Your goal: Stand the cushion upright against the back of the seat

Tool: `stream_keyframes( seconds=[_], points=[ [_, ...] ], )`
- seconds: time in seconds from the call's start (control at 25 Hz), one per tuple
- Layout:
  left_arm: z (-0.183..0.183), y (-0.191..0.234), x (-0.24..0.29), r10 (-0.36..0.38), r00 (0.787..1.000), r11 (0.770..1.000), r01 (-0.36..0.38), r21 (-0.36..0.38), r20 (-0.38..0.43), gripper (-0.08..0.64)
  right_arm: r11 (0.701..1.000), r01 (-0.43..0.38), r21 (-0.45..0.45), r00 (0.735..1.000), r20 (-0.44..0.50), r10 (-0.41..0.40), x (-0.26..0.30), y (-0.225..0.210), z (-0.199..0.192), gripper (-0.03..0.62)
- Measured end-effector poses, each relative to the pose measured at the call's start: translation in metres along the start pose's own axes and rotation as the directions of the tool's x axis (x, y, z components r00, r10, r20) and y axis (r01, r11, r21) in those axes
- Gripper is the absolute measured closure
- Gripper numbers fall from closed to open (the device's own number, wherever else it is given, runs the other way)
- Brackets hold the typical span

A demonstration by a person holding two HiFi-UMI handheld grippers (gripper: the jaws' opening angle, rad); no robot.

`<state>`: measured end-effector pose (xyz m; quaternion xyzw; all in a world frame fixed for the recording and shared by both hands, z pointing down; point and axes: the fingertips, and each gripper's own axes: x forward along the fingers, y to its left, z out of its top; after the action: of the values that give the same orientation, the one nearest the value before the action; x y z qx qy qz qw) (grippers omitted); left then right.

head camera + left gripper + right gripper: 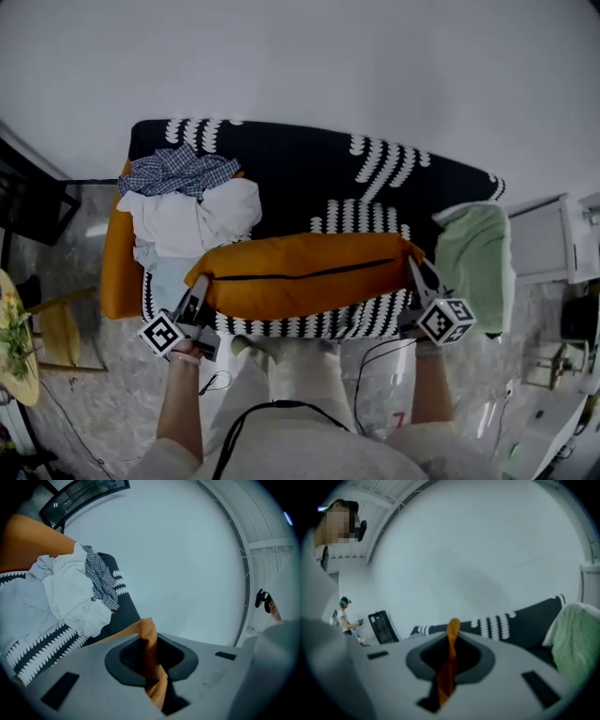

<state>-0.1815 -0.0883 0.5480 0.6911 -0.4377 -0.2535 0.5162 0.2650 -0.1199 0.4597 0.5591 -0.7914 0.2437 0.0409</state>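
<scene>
An orange cushion (305, 274) with a dark zip line hangs lengthwise over the front of a sofa (309, 173) covered in black cloth with white marks. My left gripper (201, 298) is shut on the cushion's left corner, and that orange cloth (151, 660) runs pinched between its jaws. My right gripper (421, 279) is shut on the right corner, where a twisted strip of orange cloth (449, 667) sits between its jaws. The sofa's back (520, 620) shows beyond the right gripper.
A heap of white clothes (192, 220) with a checked shirt (178, 171) lies on the sofa's left half. A green towel (476, 258) drapes the right arm. An orange sofa arm (120, 267) is at the left. White shelving (553, 239) stands at the right, a wooden stool (56, 328) at the left.
</scene>
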Motion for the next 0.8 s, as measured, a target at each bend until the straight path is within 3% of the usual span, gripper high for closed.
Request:
stream_keyframes(
  seconds=[0.44, 0.8],
  points=[
    [-0.059, -0.055, 0.091, -0.020, 1.000, 0.999, 0.021, 0.032, -0.010, 0.488, 0.992, 0.070, 0.103, 0.997, -0.016, -0.069, -0.026, -0.116, 0.002, 0.548],
    [-0.083, -0.067, 0.146, 0.001, 1.000, 0.998, -0.001, 0.068, 0.007, 0.488, 0.982, 0.088, 0.166, 0.995, -0.070, -0.078, -0.012, -0.181, -0.011, 0.548]
  ],
)
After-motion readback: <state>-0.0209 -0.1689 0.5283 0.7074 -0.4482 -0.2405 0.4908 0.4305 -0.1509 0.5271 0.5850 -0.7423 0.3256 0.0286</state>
